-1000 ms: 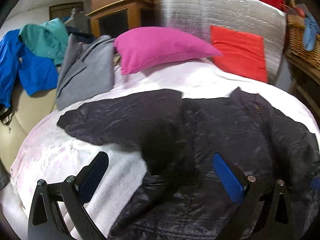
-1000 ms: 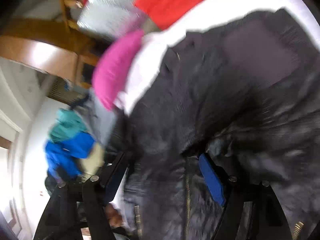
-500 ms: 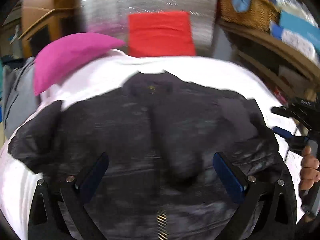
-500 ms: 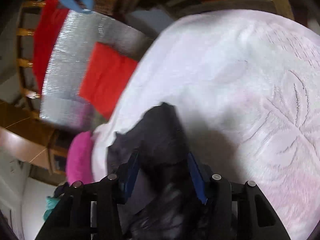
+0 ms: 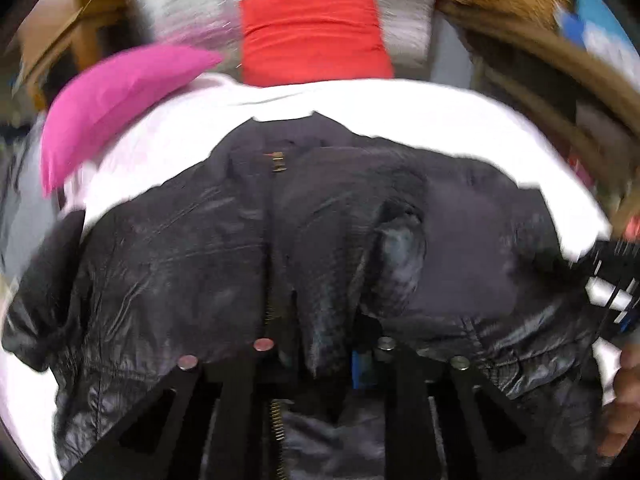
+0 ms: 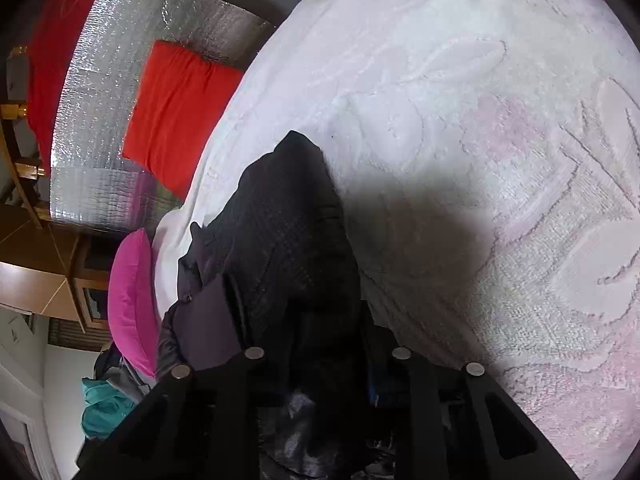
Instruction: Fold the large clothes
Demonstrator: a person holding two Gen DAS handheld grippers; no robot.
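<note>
A large black shiny jacket [image 5: 192, 248] lies spread on a white bed cover [image 5: 400, 108], its zipper running down the middle. My left gripper [image 5: 320, 356] is shut on a fold of the jacket near the zipper at its lower middle. My right gripper [image 6: 324, 364] is shut on another part of the jacket [image 6: 288, 240], and dark cloth hangs up from between its fingers over the white cover [image 6: 480, 120]. The right gripper also shows at the right edge of the left wrist view [image 5: 612, 292], with a hand below it.
A pink pillow [image 5: 116, 96] and a red cushion [image 5: 312, 36] lie at the head of the bed against a silver quilted board [image 6: 104, 100]. Wooden furniture stands on both sides. A teal garment [image 6: 100, 412] hangs off to the left.
Both grippers have closed on the jacket; the left one was wide open half a second ago. The left view has moved in closer over the jacket's middle.
</note>
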